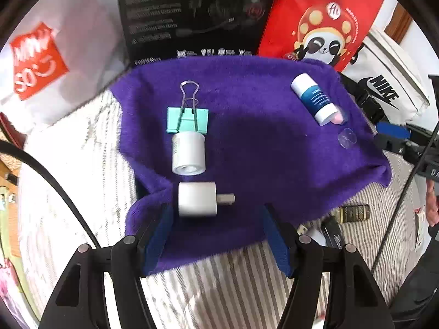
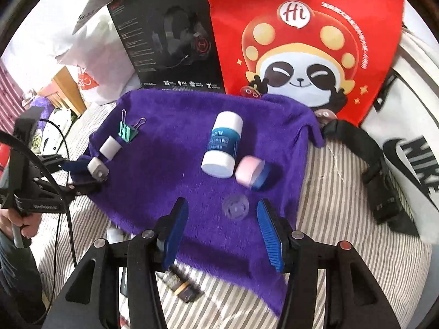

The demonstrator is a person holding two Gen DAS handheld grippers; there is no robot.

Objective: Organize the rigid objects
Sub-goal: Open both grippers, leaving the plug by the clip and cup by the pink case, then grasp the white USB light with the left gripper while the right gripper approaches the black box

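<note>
On the fuzzy purple towel (image 1: 247, 126), the released left tongs (image 1: 216, 235) are hovering over the smooth white plug (image 1: 197, 203) below a mint binder clip (image 1: 188, 120), while the right tongs (image 2: 222, 233), also empty, are straddling a clear disc (image 2: 236, 207), needing a gentle, centred pinch.
</note>
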